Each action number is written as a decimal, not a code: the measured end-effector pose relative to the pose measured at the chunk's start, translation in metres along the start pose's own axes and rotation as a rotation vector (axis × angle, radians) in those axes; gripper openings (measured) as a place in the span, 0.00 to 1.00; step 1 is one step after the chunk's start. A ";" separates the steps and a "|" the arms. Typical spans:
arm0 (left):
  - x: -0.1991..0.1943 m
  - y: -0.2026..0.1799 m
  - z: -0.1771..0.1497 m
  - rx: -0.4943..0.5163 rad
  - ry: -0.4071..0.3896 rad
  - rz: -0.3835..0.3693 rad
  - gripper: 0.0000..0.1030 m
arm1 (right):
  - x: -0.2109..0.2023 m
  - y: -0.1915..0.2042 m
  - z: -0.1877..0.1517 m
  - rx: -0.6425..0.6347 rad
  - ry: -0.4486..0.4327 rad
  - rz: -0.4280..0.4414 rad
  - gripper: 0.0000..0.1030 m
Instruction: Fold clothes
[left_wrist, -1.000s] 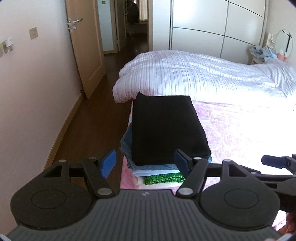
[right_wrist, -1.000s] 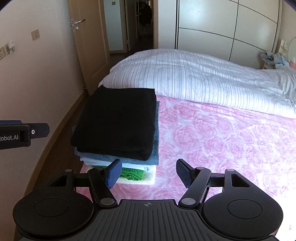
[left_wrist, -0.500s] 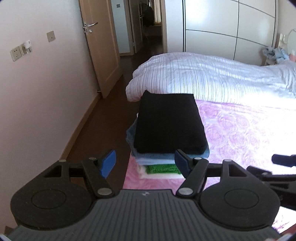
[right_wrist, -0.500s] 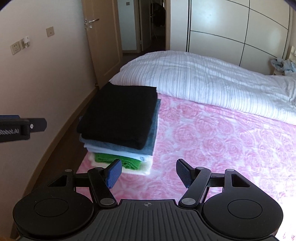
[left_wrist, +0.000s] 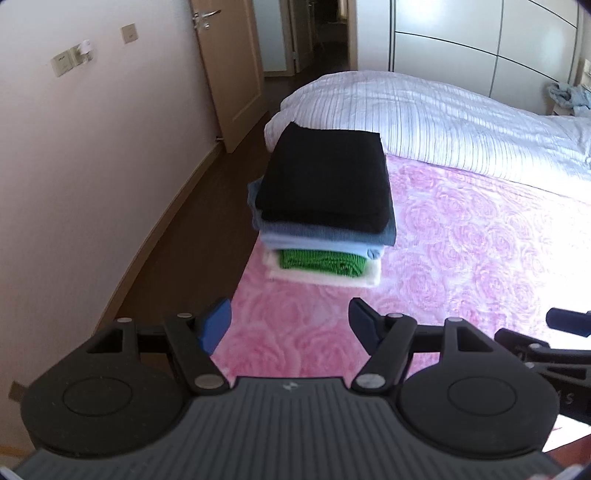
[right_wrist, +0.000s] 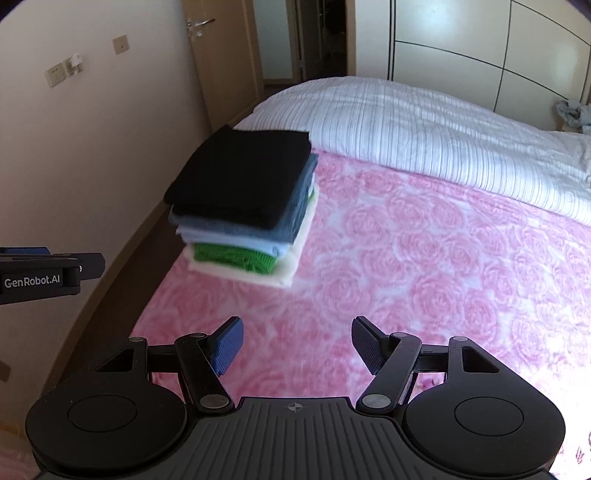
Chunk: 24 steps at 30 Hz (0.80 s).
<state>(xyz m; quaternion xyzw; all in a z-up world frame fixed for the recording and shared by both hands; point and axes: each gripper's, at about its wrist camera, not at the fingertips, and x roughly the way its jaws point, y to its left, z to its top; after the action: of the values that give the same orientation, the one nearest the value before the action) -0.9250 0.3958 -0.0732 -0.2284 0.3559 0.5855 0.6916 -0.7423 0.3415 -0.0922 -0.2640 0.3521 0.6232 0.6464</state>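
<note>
A stack of folded clothes (left_wrist: 325, 206) (right_wrist: 243, 206) sits near the left edge of the pink rose-patterned bed cover (left_wrist: 461, 236) (right_wrist: 424, 258): black on top, then blue, pale blue, green and cream layers. My left gripper (left_wrist: 290, 321) is open and empty, hovering over the cover well short of the stack. My right gripper (right_wrist: 297, 341) is open too, with nothing between its fingers, also short of the stack and to its right. The left gripper's side shows at the left edge of the right wrist view.
A white striped duvet (left_wrist: 424, 118) (right_wrist: 424, 122) lies bunched across the far part of the bed. Dark wood floor (left_wrist: 177, 236) runs along the bed's left side beside a wall and a door (left_wrist: 229, 66). White wardrobes (right_wrist: 461, 40) stand behind.
Both grippers have drawn back from the stack, which now looks smaller and farther away, with more pink cover showing in front of it. Both stayed open.
</note>
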 end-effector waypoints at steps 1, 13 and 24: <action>-0.003 -0.001 -0.005 -0.008 0.000 0.005 0.65 | -0.001 0.000 -0.005 -0.004 0.003 0.004 0.67; -0.019 0.011 -0.023 -0.001 0.002 -0.023 0.65 | -0.013 0.021 -0.009 0.006 -0.028 0.012 0.67; -0.007 0.040 -0.017 0.098 0.019 -0.084 0.65 | -0.006 0.064 -0.004 0.081 -0.015 -0.030 0.67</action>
<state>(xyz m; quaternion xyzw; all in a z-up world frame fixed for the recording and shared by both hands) -0.9683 0.3873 -0.0741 -0.2143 0.3807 0.5356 0.7227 -0.8058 0.3402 -0.0836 -0.2383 0.3681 0.6008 0.6683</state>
